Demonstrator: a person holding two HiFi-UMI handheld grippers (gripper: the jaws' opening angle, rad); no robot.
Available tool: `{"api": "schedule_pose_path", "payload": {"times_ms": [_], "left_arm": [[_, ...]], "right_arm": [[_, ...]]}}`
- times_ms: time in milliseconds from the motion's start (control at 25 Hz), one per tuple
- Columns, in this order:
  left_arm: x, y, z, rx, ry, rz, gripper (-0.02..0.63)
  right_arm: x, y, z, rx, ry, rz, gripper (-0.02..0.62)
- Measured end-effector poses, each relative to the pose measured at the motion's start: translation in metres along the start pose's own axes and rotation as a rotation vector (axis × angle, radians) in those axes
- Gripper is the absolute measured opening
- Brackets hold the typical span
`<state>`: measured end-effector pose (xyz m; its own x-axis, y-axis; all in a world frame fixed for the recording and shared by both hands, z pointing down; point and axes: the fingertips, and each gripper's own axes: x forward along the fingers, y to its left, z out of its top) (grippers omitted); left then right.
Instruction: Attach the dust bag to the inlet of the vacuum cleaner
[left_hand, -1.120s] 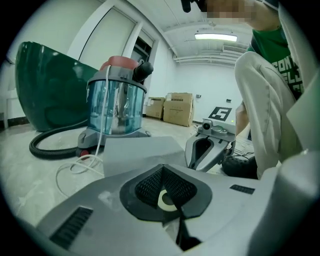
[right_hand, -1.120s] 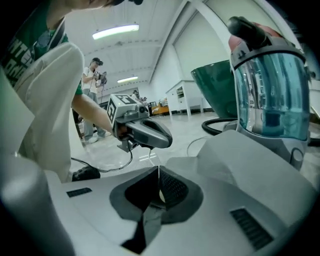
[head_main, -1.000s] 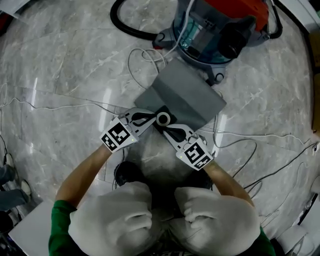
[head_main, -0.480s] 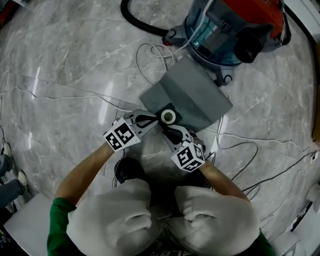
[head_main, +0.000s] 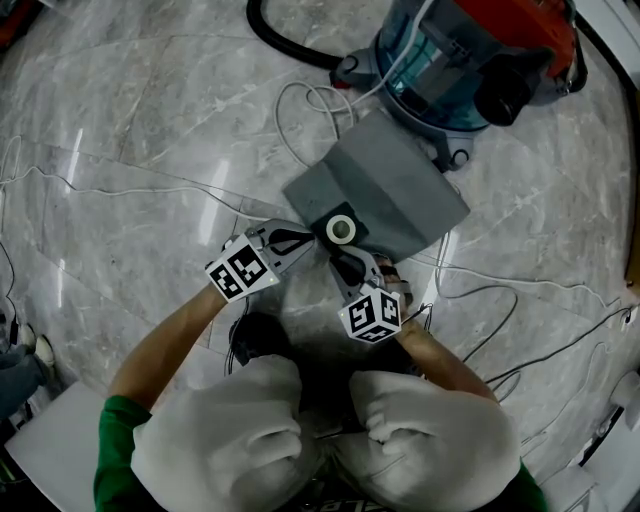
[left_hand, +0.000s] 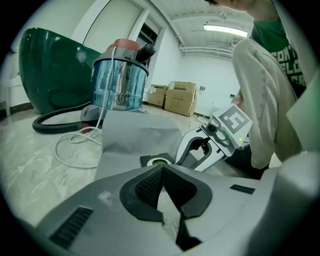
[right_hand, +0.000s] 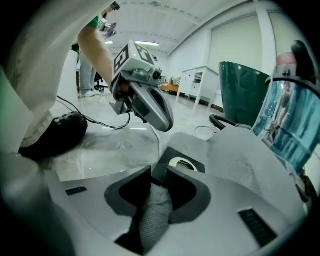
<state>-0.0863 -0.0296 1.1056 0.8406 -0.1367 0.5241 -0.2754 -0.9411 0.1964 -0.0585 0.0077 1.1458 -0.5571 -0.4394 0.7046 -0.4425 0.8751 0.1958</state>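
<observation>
Over the last second the right gripper has swung in and turned, so its marker cube now sits closer to the left one. Its jaws are closed on a fold of grey cloth at the end of the dust bag farthest from the vacuum cleaner. The left gripper has hardly moved. Its jaws are drawn together at the tips, just beside the bag's white ring, with nothing I can make out between them. So the bag seems held on one side only, and the task looks barely begun. The bag lies flat on the floor with its other end reaching the vacuum cleaner's base, and it is not yet on any inlet. It will probably need lifting and turning so the ring faces the vacuum cleaner. A white cable loops beside the vacuum cleaner against the bag's edge and could snag the bag as it rises. A black hose curls away from the vacuum cleaner, and thin wires trail on the person's side of it.
</observation>
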Motion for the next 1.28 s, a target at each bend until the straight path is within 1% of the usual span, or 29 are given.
{"api": "schedule_pose_path", "payload": {"times_ms": [160, 280, 440, 560, 640, 720, 840, 920, 1120, 1200, 1280], "left_arm": [[0.000, 0.008, 0.010, 0.024, -0.007, 0.006, 0.003], [0.001, 0.017, 0.024, 0.040, -0.022, 0.015, 0.003], [0.009, 0.026, 0.049, 0.097, -0.039, 0.017, 0.003], [0.016, 0.030, 0.072, 0.145, -0.050, 0.009, 0.003], [0.021, 0.033, 0.087, 0.180, -0.053, 0.002, 0.003], [0.028, 0.035, 0.100, 0.217, -0.048, -0.008, 0.003], [0.037, 0.042, 0.113, 0.261, -0.032, -0.015, 0.003], [0.041, 0.048, 0.119, 0.275, -0.020, -0.020, 0.003], [0.051, 0.064, 0.121, 0.299, 0.028, -0.054, 0.003], [0.055, 0.070, 0.118, 0.313, 0.042, -0.053, 0.003], [0.059, 0.070, 0.113, 0.349, 0.057, -0.045, 0.004]], "right_arm": [[-0.015, -0.020, 0.009, 0.061, -0.047, -0.066, 0.097], [-0.031, -0.040, 0.015, 0.114, -0.079, -0.125, 0.097], [-0.053, -0.069, 0.017, 0.168, -0.105, -0.216, 0.095], [-0.064, -0.091, 0.014, 0.208, -0.116, -0.273, 0.070], [-0.067, -0.102, 0.012, 0.220, -0.121, -0.293, 0.040], [-0.067, -0.111, 0.009, 0.224, -0.120, -0.305, 0.030], [-0.065, -0.122, 0.003, 0.243, -0.106, -0.311, 0.020], [-0.065, -0.126, -0.001, 0.260, -0.105, -0.297, 0.018], [-0.064, -0.132, -0.007, 0.303, -0.126, -0.226, 0.018], [-0.064, -0.132, -0.006, 0.308, -0.139, -0.196, 0.018], [-0.064, -0.130, -0.006, 0.299, -0.144, -0.177, 0.017]]}}
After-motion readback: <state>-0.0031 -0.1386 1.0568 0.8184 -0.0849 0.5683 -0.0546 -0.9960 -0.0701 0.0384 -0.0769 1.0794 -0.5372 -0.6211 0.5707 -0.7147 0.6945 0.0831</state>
